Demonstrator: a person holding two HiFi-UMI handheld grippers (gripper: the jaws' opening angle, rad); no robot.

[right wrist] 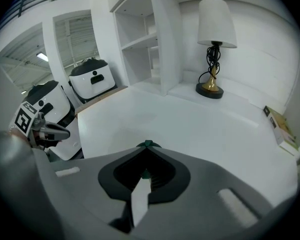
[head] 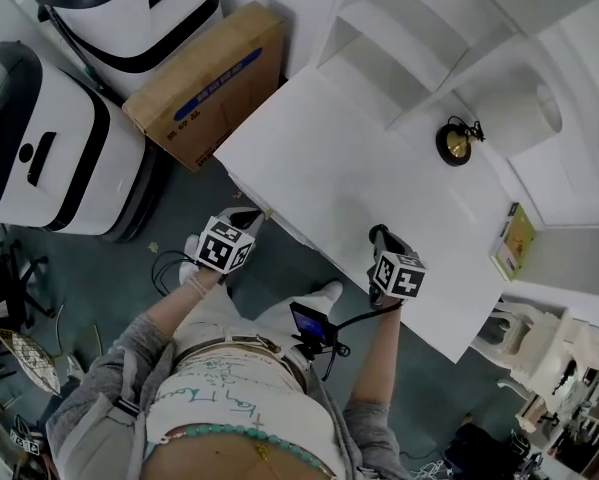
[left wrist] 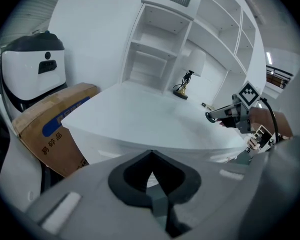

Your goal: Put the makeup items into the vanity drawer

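Both tools are empty. The left gripper (head: 242, 218) has its jaws pressed together on nothing, and so does the right gripper (head: 380, 234). They hang by the front edge of the white table (head: 349, 173). No makeup shows on it, just a lamp (head: 456, 143) and a flat yellow box (head: 516, 240) far off at the side, which may or may not be makeup. The drawer is hard to pick out. A blind reach could bump the table edge — or tip the lamp.
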